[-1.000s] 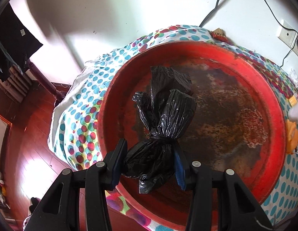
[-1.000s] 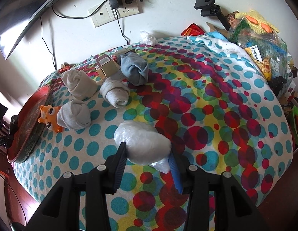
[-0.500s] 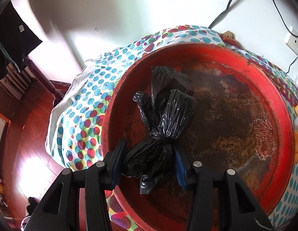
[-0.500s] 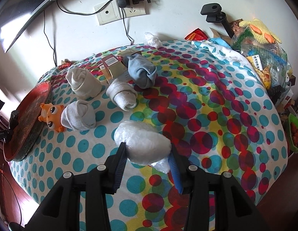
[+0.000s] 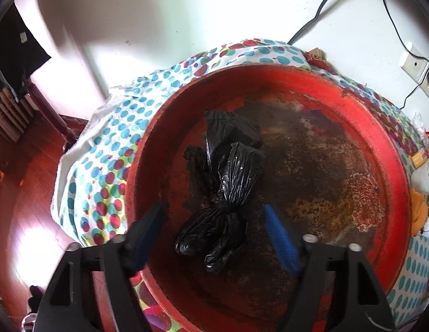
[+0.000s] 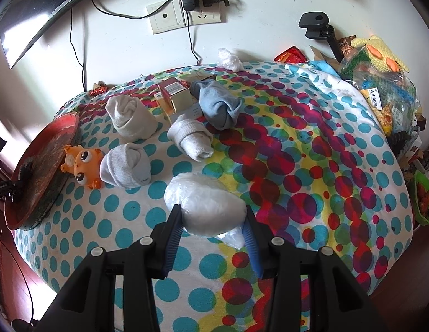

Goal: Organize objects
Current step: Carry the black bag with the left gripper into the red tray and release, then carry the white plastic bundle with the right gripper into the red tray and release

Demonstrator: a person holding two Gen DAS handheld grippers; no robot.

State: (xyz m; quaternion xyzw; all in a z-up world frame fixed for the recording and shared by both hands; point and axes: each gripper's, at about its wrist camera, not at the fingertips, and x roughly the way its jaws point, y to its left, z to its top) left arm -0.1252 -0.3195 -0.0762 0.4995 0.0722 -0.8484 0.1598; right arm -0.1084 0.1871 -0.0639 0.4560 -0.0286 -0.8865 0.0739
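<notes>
**Left jaws spread over tray; right jaws pinch white bundle**

Left gripper (image 5: pixel 214 221): jaws spread wide, standing clear on either side of a tied black plastic bag (image 5: pixel 222 193) at lower centre of the left wrist frame. No contact between fingers and bag is visible. The bag lies on the floor of a round red tray (image 5: pixel 386 149), whose base is worn and rust-stained. The tray fills the centre and right of that frame and sits on a polka-dot cloth (image 5: pixel 103 160).

Right gripper (image 6: pixel 213 221): jaws pressed against both sides of a white plastic-wrapped bundle (image 6: pixel 204 204) at lower centre of the right wrist frame. Whether the bundle rests on the cloth or is lifted cannot be told.

Beyond it, toward the upper left of that frame: four rolled socks, namely a pale one (image 6: pixel 125 166), a cream one (image 6: pixel 131 119), a light grey one (image 6: pixel 190 137) and a blue-grey one (image 6: pixel 218 105). An orange toy fish (image 6: pixel 81 166) lies just beside the pale sock and against the tray's edge. Small cartons (image 6: pixel 175 94) sit behind the socks. A wall socket (image 6: pixel 184 16) with a plugged charger occupies the top centre.
</notes>
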